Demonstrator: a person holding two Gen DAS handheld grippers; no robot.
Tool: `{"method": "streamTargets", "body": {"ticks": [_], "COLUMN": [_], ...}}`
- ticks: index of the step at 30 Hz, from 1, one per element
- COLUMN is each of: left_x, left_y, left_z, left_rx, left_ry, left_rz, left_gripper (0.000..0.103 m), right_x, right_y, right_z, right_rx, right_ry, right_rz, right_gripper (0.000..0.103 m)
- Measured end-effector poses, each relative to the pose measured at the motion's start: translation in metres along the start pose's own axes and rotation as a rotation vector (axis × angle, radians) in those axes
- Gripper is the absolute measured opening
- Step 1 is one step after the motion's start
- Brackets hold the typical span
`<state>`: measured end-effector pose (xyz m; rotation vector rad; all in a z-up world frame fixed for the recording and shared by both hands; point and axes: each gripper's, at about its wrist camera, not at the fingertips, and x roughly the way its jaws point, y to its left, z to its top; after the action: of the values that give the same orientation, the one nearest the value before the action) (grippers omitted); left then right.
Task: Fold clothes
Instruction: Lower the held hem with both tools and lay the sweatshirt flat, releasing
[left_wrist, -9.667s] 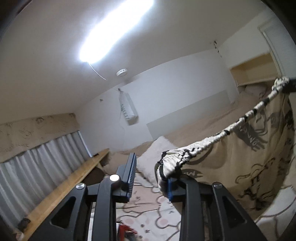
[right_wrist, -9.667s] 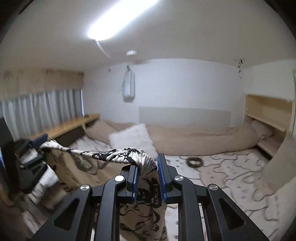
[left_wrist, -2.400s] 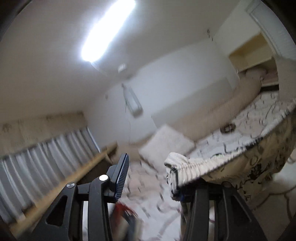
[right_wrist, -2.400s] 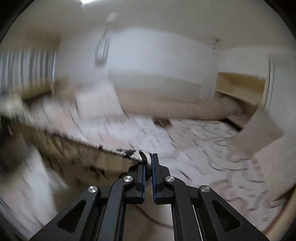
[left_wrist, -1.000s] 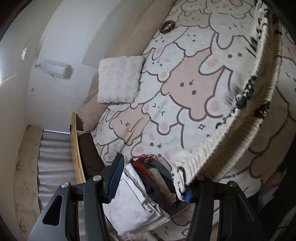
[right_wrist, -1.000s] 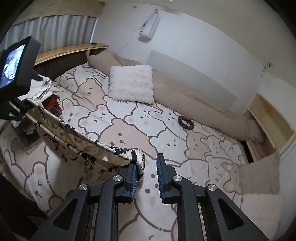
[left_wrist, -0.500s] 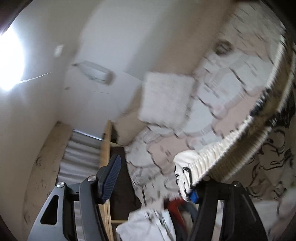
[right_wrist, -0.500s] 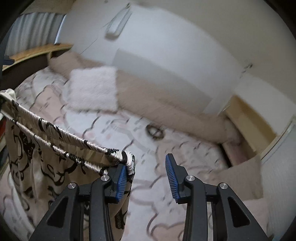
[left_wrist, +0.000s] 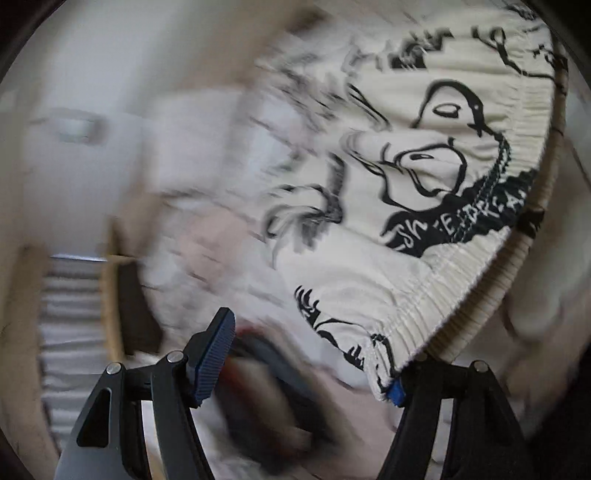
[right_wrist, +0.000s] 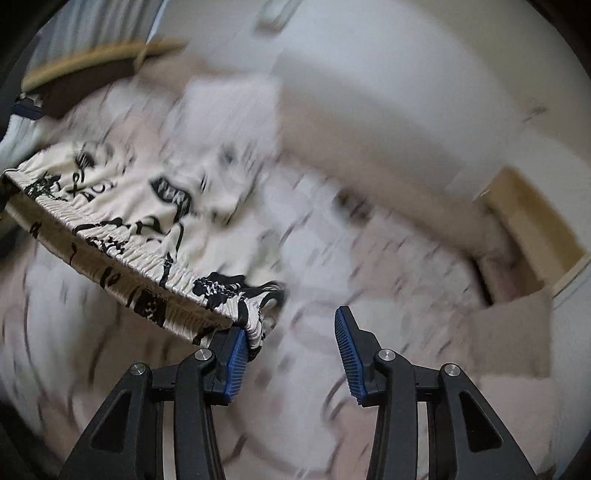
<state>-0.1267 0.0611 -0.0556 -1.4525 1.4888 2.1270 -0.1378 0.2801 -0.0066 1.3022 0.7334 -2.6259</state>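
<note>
Left gripper (left_wrist: 306, 358): jaws are seen spread wide. The elastic waistband of the cream, black-printed shorts (left_wrist: 424, 155) is draped over the right finger only; nothing is pinched between the pads. Right gripper (right_wrist: 290, 354): jaws are likewise held wide apart, with the other waistband corner of the shorts (right_wrist: 122, 206) hooked on the left finger. The garment is stretched between the two grippers, above the bed (right_wrist: 388, 280). Both views are heavily motion-blurred; a dark pile beneath the left gripper cannot be identified.
</note>
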Motion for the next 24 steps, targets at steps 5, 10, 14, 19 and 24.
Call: {"method": "streamTargets", "body": {"ticks": [5,10,14,19,24], "left_x": [0.067,0.076,0.062,0.073,0.078], "left_y": [-0.113,-0.153,-0.153,-0.177,-0.183], "left_z": [-0.042,-0.059,-0.068,-0.083,-0.090], "left_rx": [0.068,0.051,0.021,0.019,-0.027], "left_ry": [0.107,0.092,0.079,0.093,0.062], "left_rz": [-0.146,-0.167,-0.209,-0.206,-0.162], "left_gripper": [0.071,0.071,0.071,0.071,0.072], "right_x": [0.073,0.093,0.070,0.066,0.070], "right_y": [0.076,0.104,0.100,0.110,0.129], "right_z": [-0.120,-0.174,-0.184,-0.194,-0.210], "right_rx": [-0.036,-0.028,0.003,-0.046,-0.136], "right_ry": [0.221,0.275,0.248,0.206,0.103], "right_rz": [0.107,0.072,0.060,0.042,-0.039], "right_gripper": [0.043,0.043,0.050,0.055,0.071]}}
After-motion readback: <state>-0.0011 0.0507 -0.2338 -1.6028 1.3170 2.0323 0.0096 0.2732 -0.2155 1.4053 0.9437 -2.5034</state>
